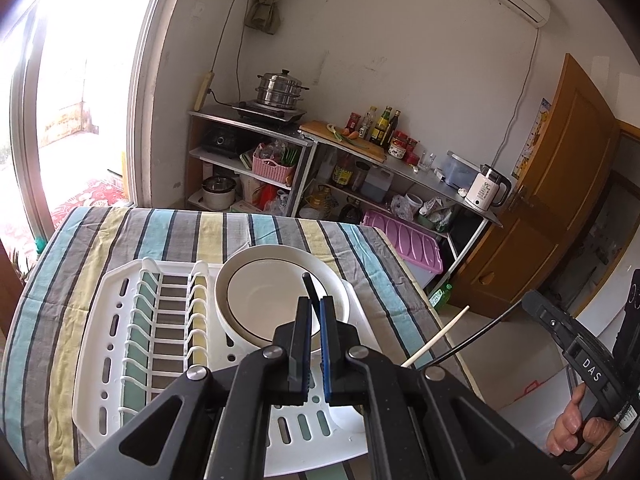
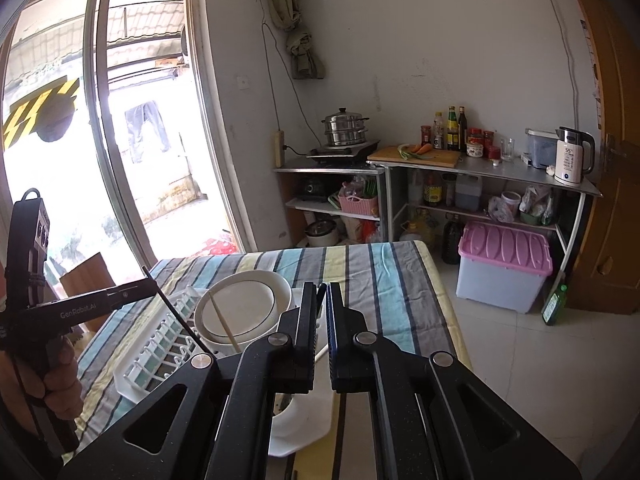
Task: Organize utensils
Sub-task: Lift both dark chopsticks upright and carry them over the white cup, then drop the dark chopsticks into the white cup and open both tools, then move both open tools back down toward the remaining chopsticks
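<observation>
My left gripper (image 1: 315, 300) is shut on a black chopstick (image 1: 310, 290) whose tip sticks up between the fingers, above a white bowl (image 1: 276, 300) in the white dish rack (image 1: 120, 320). My right gripper (image 2: 321, 289) is shut on a dark utensil tip (image 2: 321, 290) that just shows between its fingers. In the left wrist view a cream chopstick (image 1: 436, 338) and a thin black chopstick (image 1: 476, 338) stick out past the table's right edge. In the right wrist view a cream chopstick (image 2: 226, 326) and a black chopstick (image 2: 176, 312) cross over the bowl (image 2: 240, 308) and rack (image 2: 160, 354).
The rack sits on a table with a striped cloth (image 1: 120, 236). Behind stand metal shelves with a steamer pot (image 1: 280, 90), bottles (image 1: 380, 124), a kettle (image 1: 486, 192) and a pink-lidded bin (image 2: 502, 266). A green bottle (image 2: 554, 304) stands on the floor by a wooden door (image 1: 560, 184).
</observation>
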`<state>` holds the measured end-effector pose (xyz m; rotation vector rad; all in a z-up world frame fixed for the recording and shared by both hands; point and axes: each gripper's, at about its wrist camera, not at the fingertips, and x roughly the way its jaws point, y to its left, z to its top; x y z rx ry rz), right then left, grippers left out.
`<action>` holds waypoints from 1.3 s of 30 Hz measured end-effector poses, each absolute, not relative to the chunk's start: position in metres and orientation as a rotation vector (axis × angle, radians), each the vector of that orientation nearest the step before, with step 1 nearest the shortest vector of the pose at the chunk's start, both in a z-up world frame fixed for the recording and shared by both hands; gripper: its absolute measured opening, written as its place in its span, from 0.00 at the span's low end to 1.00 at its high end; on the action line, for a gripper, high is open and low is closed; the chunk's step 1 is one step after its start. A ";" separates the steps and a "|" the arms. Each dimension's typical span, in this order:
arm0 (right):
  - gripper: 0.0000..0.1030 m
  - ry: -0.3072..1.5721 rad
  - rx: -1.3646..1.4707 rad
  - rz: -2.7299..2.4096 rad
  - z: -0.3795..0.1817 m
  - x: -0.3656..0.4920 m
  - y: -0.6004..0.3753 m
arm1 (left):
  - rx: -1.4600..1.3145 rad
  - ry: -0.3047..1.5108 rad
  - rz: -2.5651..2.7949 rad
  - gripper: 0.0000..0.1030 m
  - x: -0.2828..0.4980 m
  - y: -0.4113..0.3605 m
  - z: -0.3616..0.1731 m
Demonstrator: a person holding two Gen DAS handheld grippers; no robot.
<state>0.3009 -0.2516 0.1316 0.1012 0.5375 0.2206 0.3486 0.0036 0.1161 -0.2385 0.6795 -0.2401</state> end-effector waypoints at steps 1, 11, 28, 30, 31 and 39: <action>0.06 0.541 0.098 0.216 0.131 0.300 -0.252 | -0.233 0.676 -0.232 0.03 0.347 0.004 0.116; 0.19 0.523 0.106 0.229 0.130 0.274 -0.258 | -0.186 0.644 -0.215 0.08 0.318 0.010 0.117; 0.25 0.497 0.117 0.296 0.114 0.200 -0.257 | -0.120 0.631 -0.250 0.09 0.210 0.009 0.082; 0.25 0.513 0.120 0.307 0.107 0.191 -0.256 | -0.114 0.650 -0.254 0.09 0.197 0.008 0.071; 0.25 0.522 0.119 0.312 0.104 0.187 -0.256 | -0.108 0.658 -0.254 0.09 0.190 0.008 0.065; 0.25 0.583 0.087 0.324 0.071 0.143 -0.250 | -0.098 0.702 -0.251 0.09 0.138 0.009 0.028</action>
